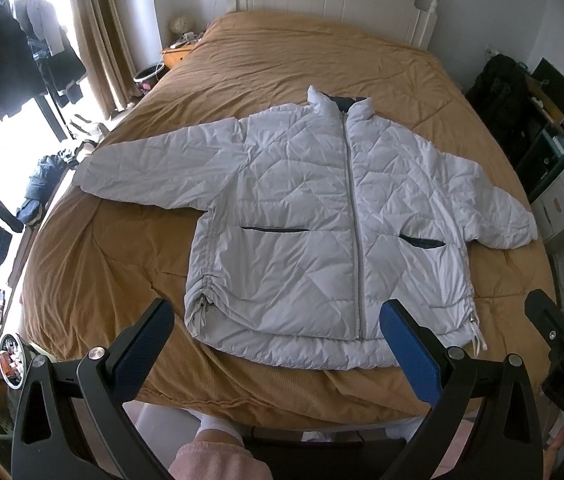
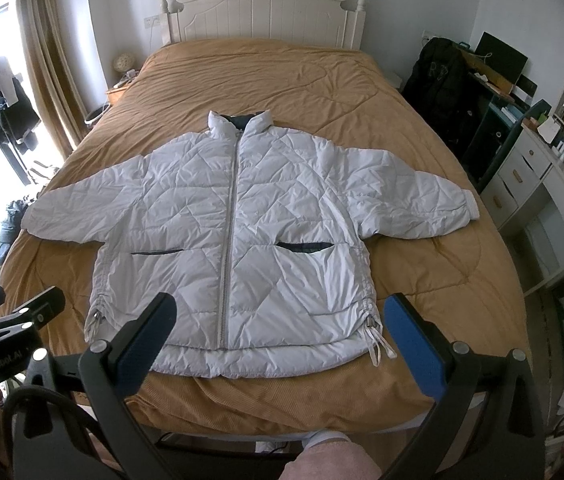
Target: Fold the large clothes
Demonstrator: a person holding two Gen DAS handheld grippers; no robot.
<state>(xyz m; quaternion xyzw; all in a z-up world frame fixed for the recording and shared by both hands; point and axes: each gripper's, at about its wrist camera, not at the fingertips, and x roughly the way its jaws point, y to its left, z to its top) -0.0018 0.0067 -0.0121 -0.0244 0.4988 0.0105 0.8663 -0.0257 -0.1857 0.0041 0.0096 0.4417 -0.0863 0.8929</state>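
A white quilted puffer jacket [image 1: 306,216] lies flat, zipped, front up on the tan bedspread [image 1: 282,60], sleeves spread out to both sides, collar toward the headboard. It also shows in the right wrist view [image 2: 234,216]. My left gripper [image 1: 278,324] is open and empty, held above the jacket's hem near the foot of the bed. My right gripper [image 2: 278,320] is open and empty, also over the hem. The right gripper shows at the right edge of the left wrist view [image 1: 562,312].
A white headboard [image 2: 262,4] stands at the far end. A wooden nightstand [image 1: 178,54] and hanging dark clothes [image 1: 22,60] are on the left. White drawers and shelves [image 2: 542,176] and a black bag [image 2: 442,76] are on the right. My legs [image 2: 322,456] are at the bed's foot.
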